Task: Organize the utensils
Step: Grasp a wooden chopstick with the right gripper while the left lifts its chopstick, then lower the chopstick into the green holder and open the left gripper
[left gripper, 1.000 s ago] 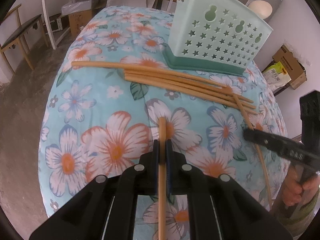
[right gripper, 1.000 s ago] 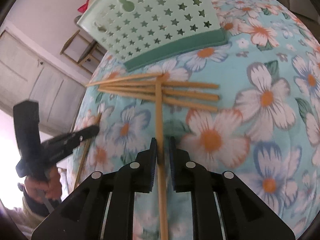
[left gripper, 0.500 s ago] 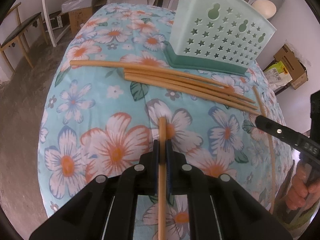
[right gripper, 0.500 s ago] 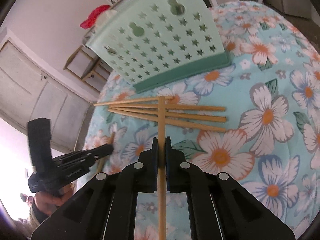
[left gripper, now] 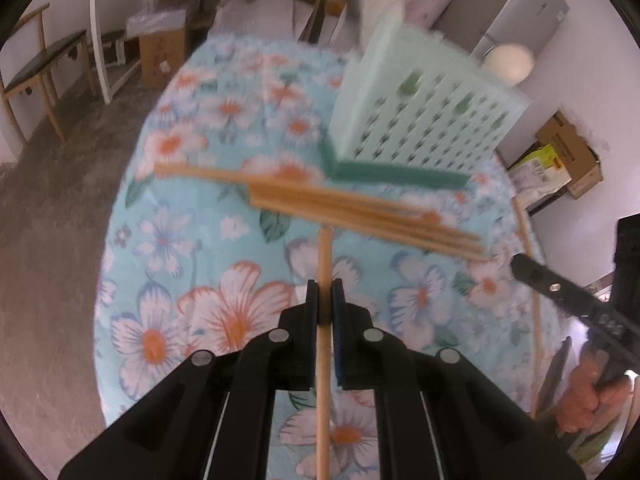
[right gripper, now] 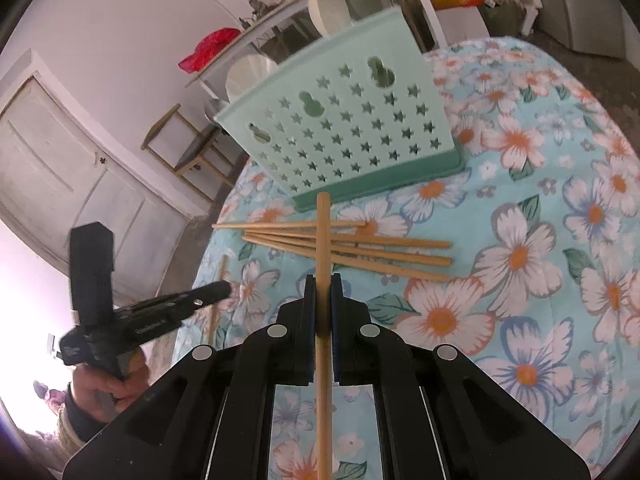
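Note:
My left gripper (left gripper: 325, 300) is shut on a wooden chopstick (left gripper: 325, 256) that points forward above the table. My right gripper (right gripper: 323, 296) is shut on another wooden chopstick (right gripper: 322, 232), also held above the table. Several loose chopsticks (left gripper: 360, 208) (right gripper: 360, 244) lie in a bundle on the floral cloth in front of a mint-green utensil holder (left gripper: 424, 120) (right gripper: 344, 124) with star holes. The right gripper (left gripper: 568, 300) shows at the right of the left wrist view. The left gripper (right gripper: 160, 316) shows at the left of the right wrist view.
The table (left gripper: 168, 240) (right gripper: 560, 240) has a light blue floral cloth. A wooden chair (left gripper: 36, 80) and cardboard boxes (left gripper: 568, 160) stand on the floor around it. A shelf with bowls (right gripper: 328, 4) stands behind the holder.
Both grippers have risen with their chopsticks and moved toward the holder. The left wrist view is now blurred by motion.

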A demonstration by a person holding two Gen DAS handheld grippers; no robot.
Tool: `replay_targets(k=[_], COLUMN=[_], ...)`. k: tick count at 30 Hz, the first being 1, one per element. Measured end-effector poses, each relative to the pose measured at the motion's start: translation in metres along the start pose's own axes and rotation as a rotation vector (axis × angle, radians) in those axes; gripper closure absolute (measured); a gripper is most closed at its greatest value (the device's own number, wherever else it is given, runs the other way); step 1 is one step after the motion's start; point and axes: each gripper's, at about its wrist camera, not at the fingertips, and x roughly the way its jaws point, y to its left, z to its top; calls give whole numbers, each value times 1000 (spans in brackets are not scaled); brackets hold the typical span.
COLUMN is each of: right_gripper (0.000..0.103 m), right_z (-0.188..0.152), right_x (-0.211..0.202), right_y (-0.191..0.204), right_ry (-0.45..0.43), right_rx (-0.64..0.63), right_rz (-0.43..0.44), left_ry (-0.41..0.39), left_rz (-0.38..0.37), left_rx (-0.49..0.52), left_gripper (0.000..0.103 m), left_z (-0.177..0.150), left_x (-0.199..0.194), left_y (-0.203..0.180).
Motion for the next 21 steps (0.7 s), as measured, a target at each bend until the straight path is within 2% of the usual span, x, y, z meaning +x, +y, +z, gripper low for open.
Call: replay_targets(k=[14,21], right_gripper=[98,98], right_z=[7,10], right_x=[-24,-31], right_y=[2,-6], right_ry=[-81,-104], right_rx=[-5,17], right_rz=[11,6], left_ry=[-261,-493], left_rz=[-136,-196], left_rx=[13,61], left_gripper=[97,97], left_z=[36,89], left_x=[-112,-175], left_y=[-20,-53])
